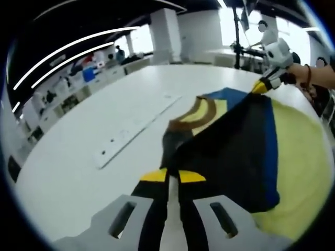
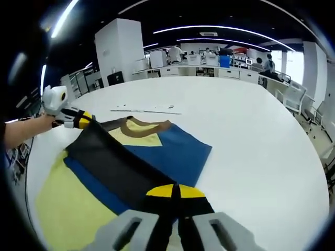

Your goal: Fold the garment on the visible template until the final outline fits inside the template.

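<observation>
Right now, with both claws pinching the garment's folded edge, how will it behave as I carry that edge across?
Likely floppy: the garment drapes and creases between the left claw and right claw. Probably light, since pinches at two corners hold the dark flap up. It may drag or bunch over the yellow template rather than slide flat on the white table.

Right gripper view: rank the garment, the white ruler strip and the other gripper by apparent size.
1. Garment, largest by far.
2. White ruler strip and left gripper: similar extent, and distances differ, so unranked.
</observation>
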### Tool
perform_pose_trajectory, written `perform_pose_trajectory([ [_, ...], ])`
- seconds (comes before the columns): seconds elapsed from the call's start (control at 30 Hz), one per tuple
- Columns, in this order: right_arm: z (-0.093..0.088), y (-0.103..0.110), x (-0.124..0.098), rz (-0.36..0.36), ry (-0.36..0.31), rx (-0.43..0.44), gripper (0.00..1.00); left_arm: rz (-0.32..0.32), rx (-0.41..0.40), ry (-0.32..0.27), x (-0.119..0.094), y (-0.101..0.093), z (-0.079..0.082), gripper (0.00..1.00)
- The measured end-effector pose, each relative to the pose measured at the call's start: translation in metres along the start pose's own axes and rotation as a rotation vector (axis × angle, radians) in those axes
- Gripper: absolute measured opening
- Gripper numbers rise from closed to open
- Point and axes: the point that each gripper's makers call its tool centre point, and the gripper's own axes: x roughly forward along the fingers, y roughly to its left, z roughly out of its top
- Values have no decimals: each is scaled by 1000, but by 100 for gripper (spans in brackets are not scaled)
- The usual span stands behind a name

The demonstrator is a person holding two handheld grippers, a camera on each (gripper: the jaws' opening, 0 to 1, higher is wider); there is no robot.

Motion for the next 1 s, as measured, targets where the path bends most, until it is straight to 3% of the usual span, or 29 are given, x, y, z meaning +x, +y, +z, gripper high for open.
perform_pose_trajectory([
  [0.2, 0, -2, 0, 3, 2, -1, 0, 12, 35, 30, 2, 3, -5, 0],
  [0.3, 1, -3, 1, 3, 3, 0, 0, 74, 102, 53, -4, 15, -4, 0],
  [0.4, 1, -3, 1, 2, 4, -1, 0, 85, 123, 38, -9, 19, 2, 0],
  [0.53, 2, -3, 1, 4, 0, -2, 0, 150, 242, 35, -16, 31, 16, 0],
  [0.63, 2, -4, 1, 4, -2, -2, 0, 146, 263, 45, -13, 29, 19, 0],
  [0.77, 3, -4, 1, 7, -6, 3, 0, 161, 284, 89, -7, 29, 12, 0],
  [1.0, 5, -6, 3, 9, -12, 14, 0, 172, 245, 96, -6, 30, 7, 0],
])
